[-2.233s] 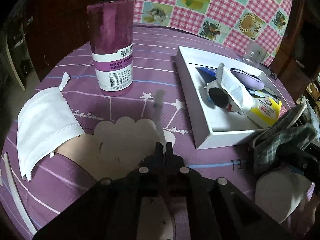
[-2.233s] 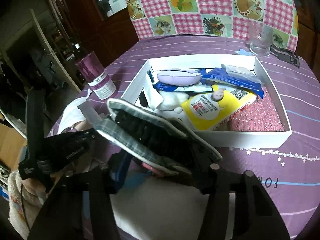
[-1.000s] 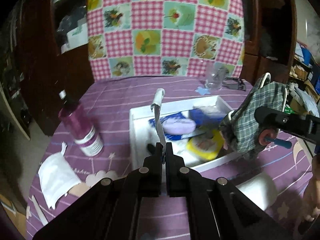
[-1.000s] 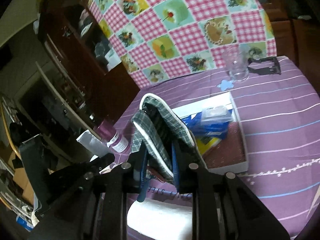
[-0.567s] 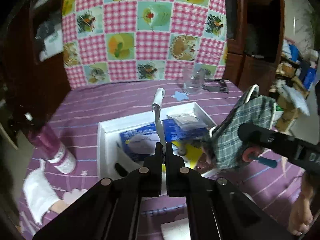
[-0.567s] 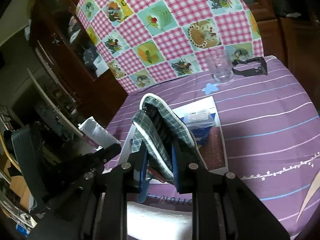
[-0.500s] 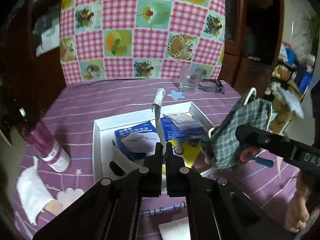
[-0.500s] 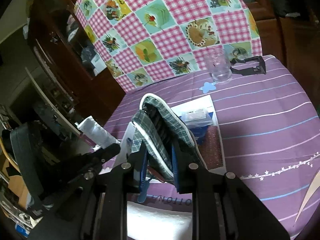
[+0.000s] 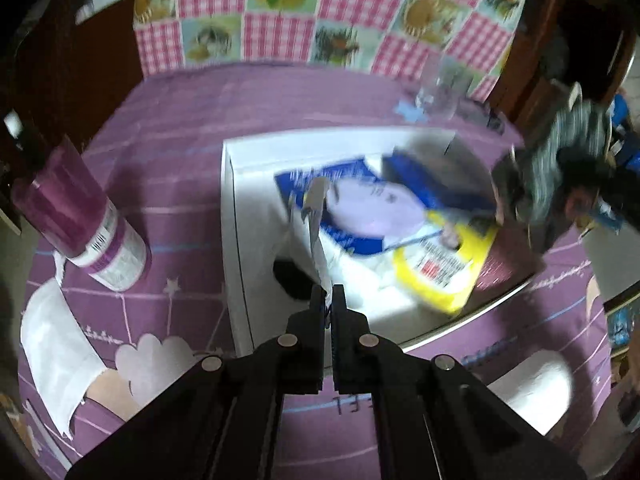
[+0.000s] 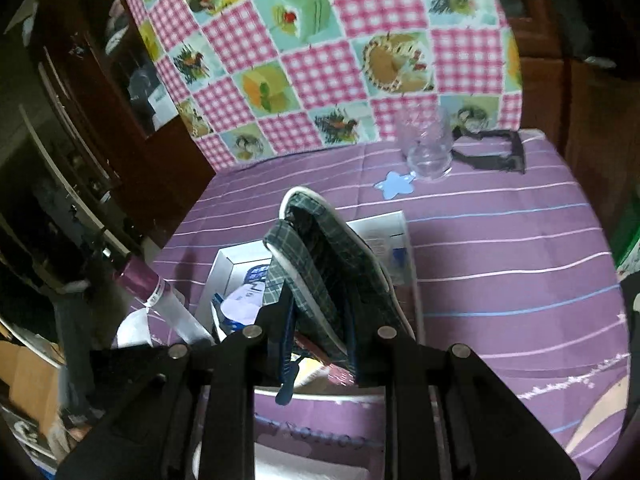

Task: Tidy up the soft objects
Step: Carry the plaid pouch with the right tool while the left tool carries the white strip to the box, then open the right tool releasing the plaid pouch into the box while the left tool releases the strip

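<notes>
My left gripper (image 9: 328, 294) is shut on a thin white strip (image 9: 314, 216) that stands up between the jaws, above the white box (image 9: 232, 240). The box holds a lilac pouch (image 9: 376, 212), blue packets (image 9: 432, 184) and a yellow packet (image 9: 444, 272). My right gripper (image 10: 320, 320) is shut on a green plaid cloth pouch (image 10: 332, 264) with white trim, held above the box (image 10: 224, 268). In the left wrist view the pouch (image 9: 560, 160) is blurred at the right, over the box's right end.
A purple bottle (image 9: 80, 216) stands left of the box, with a white cloth (image 9: 56, 352) on the purple tablecloth in front of it. A clear glass (image 10: 424, 148) and black glasses (image 10: 500, 152) sit at the far edge. A white roll (image 9: 532, 384) lies near the front right.
The left gripper has dropped and tilted down toward the box with the strip. The right gripper with the plaid pouch has moved over the box's right end.
</notes>
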Motion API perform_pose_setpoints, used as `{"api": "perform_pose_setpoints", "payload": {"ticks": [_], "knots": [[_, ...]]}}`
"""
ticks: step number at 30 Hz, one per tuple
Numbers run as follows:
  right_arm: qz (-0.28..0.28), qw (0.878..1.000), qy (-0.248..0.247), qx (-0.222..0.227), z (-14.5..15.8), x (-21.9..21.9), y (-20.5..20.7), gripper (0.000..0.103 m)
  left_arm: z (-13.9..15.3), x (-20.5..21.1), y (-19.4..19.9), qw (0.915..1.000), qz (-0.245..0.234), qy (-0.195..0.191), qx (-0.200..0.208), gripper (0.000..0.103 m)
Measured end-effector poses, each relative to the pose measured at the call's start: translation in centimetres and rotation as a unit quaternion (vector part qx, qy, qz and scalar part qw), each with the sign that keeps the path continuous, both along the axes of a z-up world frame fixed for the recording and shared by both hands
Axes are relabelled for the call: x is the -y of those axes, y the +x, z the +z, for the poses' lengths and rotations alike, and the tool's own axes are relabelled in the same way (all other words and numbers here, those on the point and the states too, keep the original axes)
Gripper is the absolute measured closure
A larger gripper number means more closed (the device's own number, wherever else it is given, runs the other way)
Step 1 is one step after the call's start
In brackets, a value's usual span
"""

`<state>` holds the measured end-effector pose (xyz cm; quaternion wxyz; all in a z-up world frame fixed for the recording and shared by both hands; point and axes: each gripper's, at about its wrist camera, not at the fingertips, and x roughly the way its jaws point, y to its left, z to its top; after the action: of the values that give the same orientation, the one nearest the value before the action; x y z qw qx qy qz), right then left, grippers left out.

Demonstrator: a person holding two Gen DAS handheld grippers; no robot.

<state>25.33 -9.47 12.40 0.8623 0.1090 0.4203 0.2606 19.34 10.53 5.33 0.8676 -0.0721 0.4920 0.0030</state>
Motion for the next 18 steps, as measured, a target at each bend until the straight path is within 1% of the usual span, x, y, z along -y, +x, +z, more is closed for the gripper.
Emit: {"api": "perform_pose_setpoints", "payload": {"ticks": [2,5,6,7,9,10,11,12,13,15,16,17,18], "knots": [[0.017,0.999,0.019,-0.033,-1.0,-1.2,1.2,0.08,-1.3,0.1,0.5,0.9998,-0.004,-0.014,-0.016,0.102],[0.029,0.996,0.031,-0.083,-2.6,-2.7,2.8,0.08,-3.5,0.1,1.4,0.9989,0.003,-0.021,-0.042,0.102],[0.027,0.995,0.035,-0.092,-2.8,-3.0,3.2,0.08,-3.6,-0.1,1.4,0.9991,0.008,-0.029,-0.029,0.102],[0.024,0.994,0.042,-0.101,-3.0,-3.2,3.8,0.08,-3.7,-0.4,1.4,0.9988,0.011,-0.039,-0.028,0.102],[0.008,0.987,0.081,-0.138,-3.7,-2.8,5.5,0.08,-3.7,-0.9,1.4,0.9979,0.02,-0.055,-0.027,0.102],[0.0,0.982,0.103,-0.156,-4.3,-2.6,6.2,0.08,-3.7,-1.0,1.3,0.9979,0.024,-0.055,-0.022,0.102],[-0.011,0.977,0.119,-0.174,-5.2,-2.4,7.1,0.08,-3.7,-1.0,1.3,0.9983,0.03,-0.046,-0.016,0.102],[-0.022,0.976,0.115,-0.181,-5.8,-2.4,7.6,0.08,-3.7,-0.9,1.3,0.9987,0.032,-0.038,-0.014,0.102],[-0.037,0.977,0.098,-0.186,-6.6,-2.5,8.0,0.08,-3.7,-0.7,1.2,0.9989,0.033,-0.029,-0.014,0.101],[-0.054,0.979,0.051,-0.191,-8.4,-3.2,8.5,0.08,-3.6,-0.6,1.4,0.999,0.034,-0.026,-0.014,0.098],[-0.054,0.978,0.052,-0.193,-9.2,-3.4,8.5,0.08,-3.5,-0.4,1.4,0.999,0.034,-0.027,-0.013,0.096],[-0.052,0.977,0.073,-0.193,-10.0,-3.3,8.4,0.08,-3.5,-0.3,1.4,0.9989,0.034,-0.029,-0.011,0.094],[-0.052,0.976,0.084,-0.194,-10.2,-3.2,8.4,0.081,-3.5,-0.3,1.5,0.9989,0.033,-0.031,-0.011,0.093]]}}
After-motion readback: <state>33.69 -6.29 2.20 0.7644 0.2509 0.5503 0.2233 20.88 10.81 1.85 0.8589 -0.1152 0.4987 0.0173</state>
